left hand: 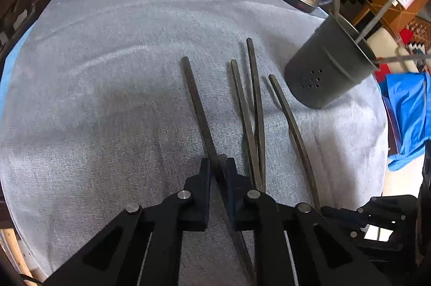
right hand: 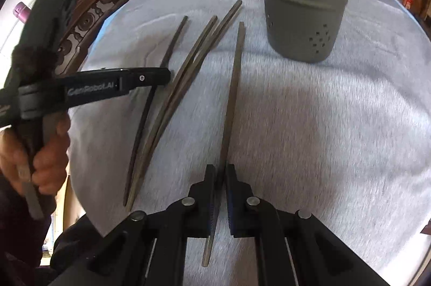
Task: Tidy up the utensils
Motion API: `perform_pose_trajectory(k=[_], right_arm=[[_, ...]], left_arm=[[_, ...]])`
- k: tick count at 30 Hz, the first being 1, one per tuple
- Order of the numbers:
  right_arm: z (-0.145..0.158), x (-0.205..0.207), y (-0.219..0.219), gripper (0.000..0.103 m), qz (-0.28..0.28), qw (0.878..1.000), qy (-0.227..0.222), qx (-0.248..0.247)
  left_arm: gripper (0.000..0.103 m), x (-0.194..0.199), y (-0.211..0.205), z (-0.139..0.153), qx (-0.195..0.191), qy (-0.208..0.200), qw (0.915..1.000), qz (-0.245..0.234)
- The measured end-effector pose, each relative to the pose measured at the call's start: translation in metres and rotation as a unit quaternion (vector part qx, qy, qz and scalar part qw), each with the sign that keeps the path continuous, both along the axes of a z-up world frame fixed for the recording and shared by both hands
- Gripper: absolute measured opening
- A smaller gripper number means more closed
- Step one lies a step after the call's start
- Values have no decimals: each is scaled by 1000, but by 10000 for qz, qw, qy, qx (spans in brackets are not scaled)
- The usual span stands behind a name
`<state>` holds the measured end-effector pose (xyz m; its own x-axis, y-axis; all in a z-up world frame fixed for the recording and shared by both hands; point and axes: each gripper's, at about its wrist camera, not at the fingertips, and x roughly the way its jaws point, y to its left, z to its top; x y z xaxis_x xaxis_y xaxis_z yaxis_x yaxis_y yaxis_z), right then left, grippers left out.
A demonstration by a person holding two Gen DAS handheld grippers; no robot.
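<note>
L+R hand-held grippers (left hand: 218,164) (right hand: 220,170) on chopsticks (left hand: 198,103)

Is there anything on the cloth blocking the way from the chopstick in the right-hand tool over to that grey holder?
Nothing visible. The right gripper is shut on the rightmost chopstick, and only bare cloth lies between it and the grey holder. The other chopsticks lie off to its left.

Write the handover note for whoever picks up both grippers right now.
Left gripper: shut on the leftmost dark wooden chopstick lying on the grey cloth.
Right gripper: shut on the rightmost dark chopstick, near the grey perforated utensil holder.
Two crossed chopsticks lie between them, ungripped.
Done: several utensils already stand in the holder.
Left: drop both gripped chopsticks into the holder, then the crossed pair.
</note>
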<state>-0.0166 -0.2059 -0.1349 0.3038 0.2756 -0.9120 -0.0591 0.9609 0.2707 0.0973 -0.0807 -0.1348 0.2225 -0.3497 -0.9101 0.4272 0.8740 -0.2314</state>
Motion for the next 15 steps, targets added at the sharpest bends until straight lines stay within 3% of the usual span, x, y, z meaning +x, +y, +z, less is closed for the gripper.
perform_pose_trajectory(k=[8,13,15], right_arm=[[-5,-5,-1,11,-64,9979,346,550],[-4,0,-19,14,-529,9941,473,819],[1,4,-22,15,-655,9941,346,796]], left_arm=[[12,-22,11,2,79,40,9975,-700],[14,-18,28,2,-30,280,9975,-652],[24,-14,32,3,-27,281,9980,-563]])
